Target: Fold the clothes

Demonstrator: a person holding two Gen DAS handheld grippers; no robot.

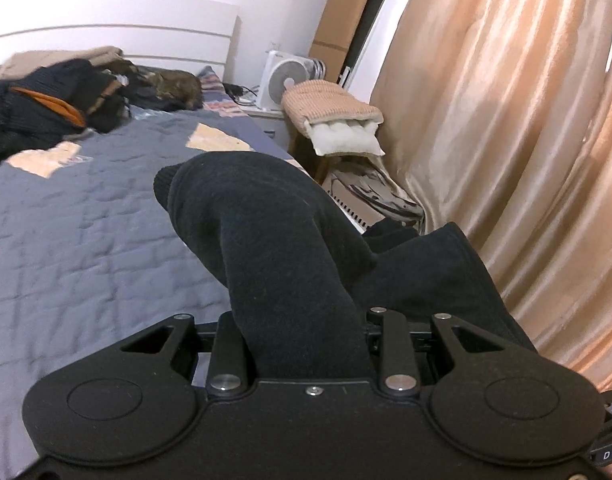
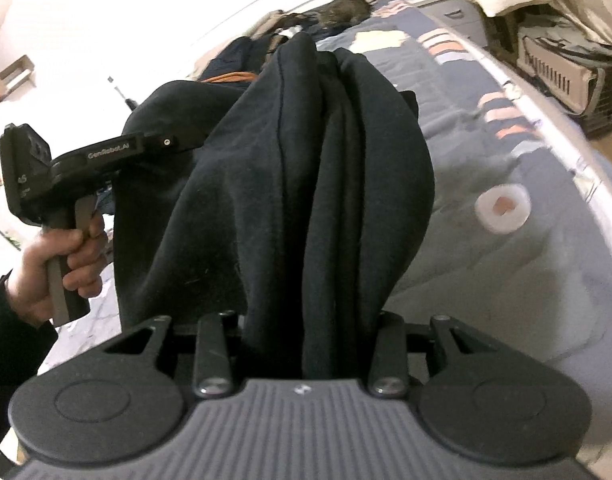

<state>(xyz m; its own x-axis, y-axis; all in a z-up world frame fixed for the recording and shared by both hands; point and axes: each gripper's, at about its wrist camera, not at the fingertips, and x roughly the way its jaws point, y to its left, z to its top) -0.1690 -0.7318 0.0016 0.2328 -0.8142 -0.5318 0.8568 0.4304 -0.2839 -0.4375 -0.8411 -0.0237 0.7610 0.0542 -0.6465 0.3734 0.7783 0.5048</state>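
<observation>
**Black garment held up over the bed by both tools**

Beneath everything, a bed (image 1: 85, 240) with a quilted grey-blue cover, bare across the middle. At the head end, a heap of other dark clothes (image 1: 45, 108), not yet folded by the look of it. Along the side, a peach curtain (image 1: 506, 120).

Over the bed, lifted clear and bunched: one black garment (image 2: 306, 180), thick and fleecy, probably a sweatshirt or jogging trousers; hard to say which while gathered like this. Soft, limp, no stiffness at all, hanging in heavy folds with one stitched seam running down the front. Likely fairly weighty for cloth, not slippery, nothing fragile. Bound to sag wherever unsupported, so best taken at two points along one edge or seam, well apart, to pull it flat before laying down.

Left tool (image 1: 306, 280) clamped on a thick roll of the cloth, its fingers buried in it. Right tool (image 2: 310, 292) likewise closed on a gathered bundle of several layers. In the right wrist view, a hand (image 2: 53, 264) wrapped round the left tool's handle.

Smallest: a white ring-shaped thing (image 2: 502, 208) lying on the cover, near the garment but apart; worth avoiding when spreading the cloth.
</observation>
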